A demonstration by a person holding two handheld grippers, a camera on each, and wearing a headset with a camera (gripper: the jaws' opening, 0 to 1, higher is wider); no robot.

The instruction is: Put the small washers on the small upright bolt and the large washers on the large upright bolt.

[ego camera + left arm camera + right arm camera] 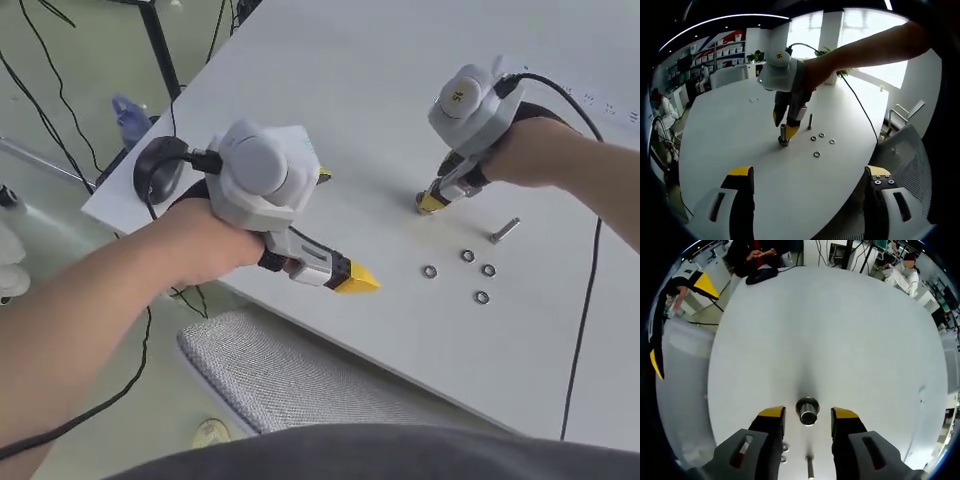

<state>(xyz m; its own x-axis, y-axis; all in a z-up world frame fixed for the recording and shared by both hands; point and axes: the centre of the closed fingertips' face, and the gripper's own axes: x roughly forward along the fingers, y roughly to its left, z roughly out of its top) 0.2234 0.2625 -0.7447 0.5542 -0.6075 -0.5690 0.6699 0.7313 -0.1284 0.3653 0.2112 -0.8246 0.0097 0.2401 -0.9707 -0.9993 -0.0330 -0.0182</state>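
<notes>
A large bolt (pixel 807 410) stands upright on the white table (pixel 350 100). My right gripper (pixel 808 413) is open, with a jaw on either side of the bolt and a gap on both sides. From the left gripper view the right gripper (pixel 785 126) hangs just above the large bolt (pixel 784 139). A small bolt (pixel 504 231) lies flat to the right. Several washers (pixel 467 256) are scattered near it, one (pixel 481 297) closest to the table edge. My left gripper (pixel 355 278) is open over the near edge with nothing between its jaws; its own view shows the left gripper (pixel 807 175) open too.
A grey mesh chair (pixel 290 370) sits below the table's near edge. A black round device (pixel 158 168) with a cable lies at the table's left corner. Cables run from both grippers. People sit at the far end of the room (pixel 905 270).
</notes>
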